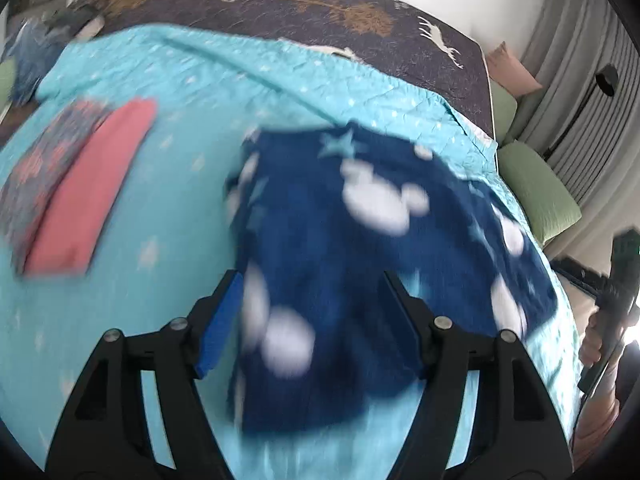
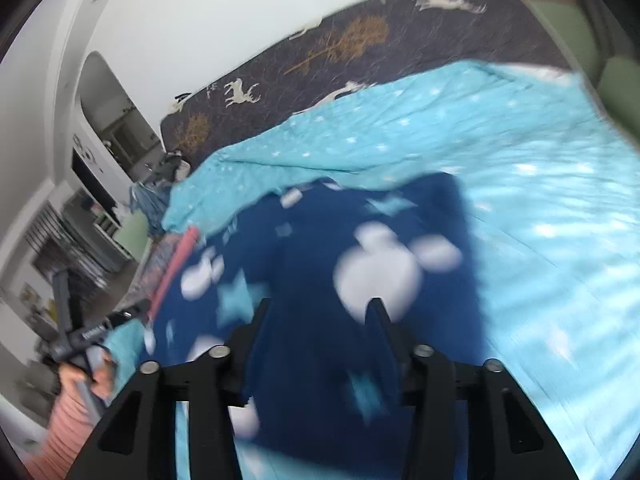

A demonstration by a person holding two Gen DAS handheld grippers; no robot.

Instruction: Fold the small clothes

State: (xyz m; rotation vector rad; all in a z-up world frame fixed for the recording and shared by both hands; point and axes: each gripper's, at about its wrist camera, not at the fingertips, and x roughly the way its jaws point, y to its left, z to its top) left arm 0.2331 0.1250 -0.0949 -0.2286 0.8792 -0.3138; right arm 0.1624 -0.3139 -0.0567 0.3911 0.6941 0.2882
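The left claw [image 1: 312, 324] stood with its jaws apart, angled downward, nothing pressed between its pads. The right claw [image 2: 320, 336] likewise stood parted, angled downward, each gripped by a hand.

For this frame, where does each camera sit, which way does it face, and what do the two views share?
Left wrist: on the left gripper, angled down at the navy garment on the turquoise quilt; its open fingers show, plus the hand holding the other gripper at the right edge.
Right wrist: on the right gripper, angled down at the same garment; its fingers show, and a hand at the left.
Shared: garment, quilt, deer-print cover, pink folded cloth.
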